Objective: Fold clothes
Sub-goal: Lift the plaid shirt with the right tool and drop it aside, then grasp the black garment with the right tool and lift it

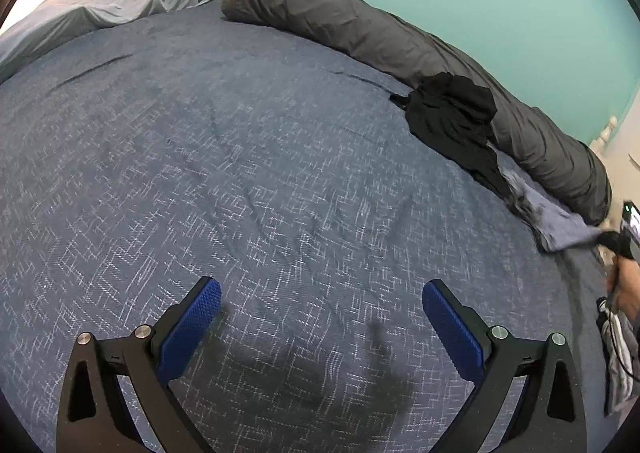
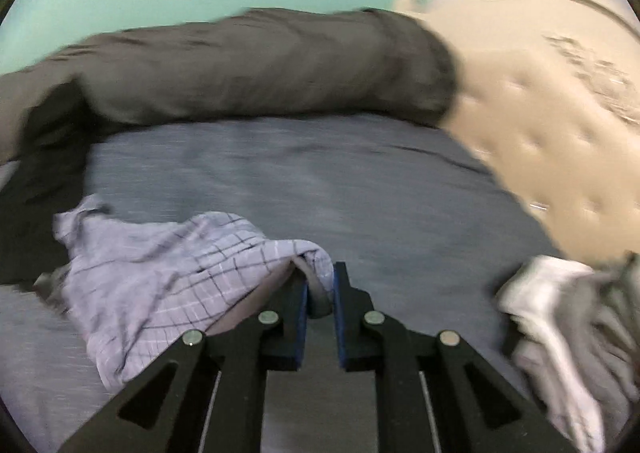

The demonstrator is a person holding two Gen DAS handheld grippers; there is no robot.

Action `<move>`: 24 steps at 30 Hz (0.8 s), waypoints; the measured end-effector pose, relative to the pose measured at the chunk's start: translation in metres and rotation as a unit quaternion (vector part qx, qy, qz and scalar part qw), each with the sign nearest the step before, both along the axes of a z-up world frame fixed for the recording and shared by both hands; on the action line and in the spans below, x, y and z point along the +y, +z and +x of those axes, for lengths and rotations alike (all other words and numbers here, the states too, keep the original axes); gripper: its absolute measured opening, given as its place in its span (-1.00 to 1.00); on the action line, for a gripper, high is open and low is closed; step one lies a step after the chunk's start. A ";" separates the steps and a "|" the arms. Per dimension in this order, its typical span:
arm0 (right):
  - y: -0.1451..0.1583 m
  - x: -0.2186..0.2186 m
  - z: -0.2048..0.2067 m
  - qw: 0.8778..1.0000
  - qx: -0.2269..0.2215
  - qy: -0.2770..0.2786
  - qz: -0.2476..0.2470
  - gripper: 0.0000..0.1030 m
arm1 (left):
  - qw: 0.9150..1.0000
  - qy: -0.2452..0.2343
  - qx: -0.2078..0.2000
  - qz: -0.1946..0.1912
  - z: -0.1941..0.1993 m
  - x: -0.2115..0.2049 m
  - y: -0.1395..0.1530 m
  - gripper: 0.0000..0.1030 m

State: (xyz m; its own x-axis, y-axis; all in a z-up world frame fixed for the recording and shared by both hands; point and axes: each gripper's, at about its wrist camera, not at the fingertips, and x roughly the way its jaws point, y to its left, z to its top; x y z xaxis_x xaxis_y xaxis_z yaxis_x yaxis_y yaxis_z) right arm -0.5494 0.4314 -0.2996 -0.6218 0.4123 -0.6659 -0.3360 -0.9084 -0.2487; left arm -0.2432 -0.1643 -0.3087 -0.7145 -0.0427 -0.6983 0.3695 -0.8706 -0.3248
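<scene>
Right wrist view: the right tool (image 2: pixel 320 289) has its blue pads pinched on a bunched edge of a pale lilac checked garment (image 2: pixel 160 277). The cloth trails from the pads toward nine o'clock, its long axis running roughly from the tool out to the left across the blue bed cover (image 2: pixel 320 181). The picture is smeared, so I cannot tell which part of the garment is gripped. At ten o'clock a black garment (image 2: pixel 40 189) lies beside the lilac one, against the long grey rolled duvet (image 2: pixel 256 65) that spans the far edge of the bed. A white and grey heap of clothes (image 2: pixel 568 325) sits at four o'clock.

In the left wrist view the left tool (image 1: pixel 322 301) stands wide open with nothing between its pads, over bare bed cover (image 1: pixel 240 157). At three o'clock the lilac garment (image 1: pixel 560 225) stretches along the duvet (image 1: pixel 360 25), one end toward the black garment (image 1: pixel 452 113), the other drawn to the right tool (image 1: pixel 614 241) held by a hand (image 1: pixel 628 289).
</scene>
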 end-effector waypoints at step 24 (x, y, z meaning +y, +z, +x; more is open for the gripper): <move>-0.055 -0.202 -0.027 0.946 -0.046 0.244 -0.211 0.25 | 1.000 0.015 -0.015 -0.008 -0.001 -0.012 -0.011 0.99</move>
